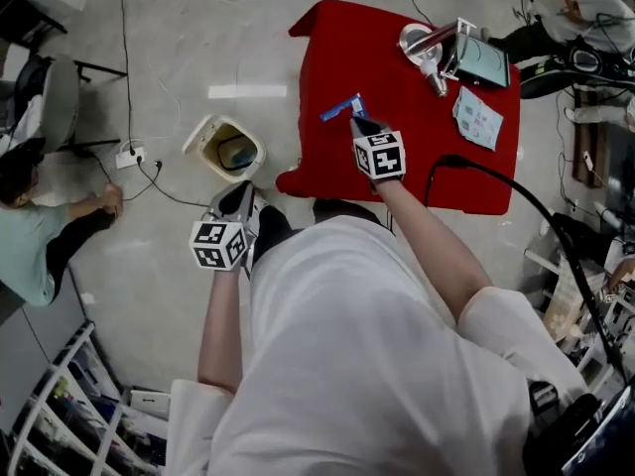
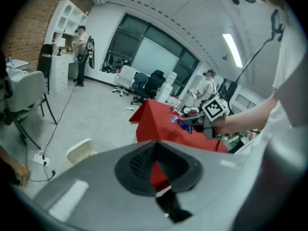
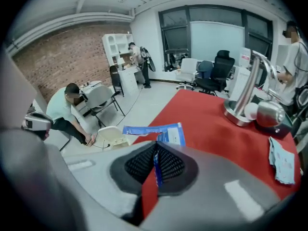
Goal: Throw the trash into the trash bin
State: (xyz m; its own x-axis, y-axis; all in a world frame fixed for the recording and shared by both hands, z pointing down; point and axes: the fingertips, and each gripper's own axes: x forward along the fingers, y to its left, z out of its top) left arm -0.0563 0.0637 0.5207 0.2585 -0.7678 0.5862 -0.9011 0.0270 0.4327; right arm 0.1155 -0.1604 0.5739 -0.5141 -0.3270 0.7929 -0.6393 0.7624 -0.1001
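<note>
**While R gripper is holding wrapper: drop into bin pending**

Since pickup looks done, the right gripper [image 1: 355,120] is hovering over the left part of the red table [image 1: 417,172] w/ jaws fully closed on a blue wrapper [image 1: 342,108]. Pads are pinching one end only, so the rest of the wrapper is sticking out flat past the tips. That is adequate for a thin, light item, though a shallow pinch is risking a slip.

The trash bin [image 1: 228,149] is standing on the floor left of the table, apart from it, opening facing up. Approach from above looks clear.

The left gripper [image 1: 238,198] is hanging off the table, on the bin side, jaws together, nothing btwn them. It is prob. being kept clear as a spare, since one gripper is sufficing here.

Est. next req.: wrapper pos. over bin opening before release.

A pale paper sheet [image 1: 478,117] is lying on the table's right part, poss. further trash.
</note>
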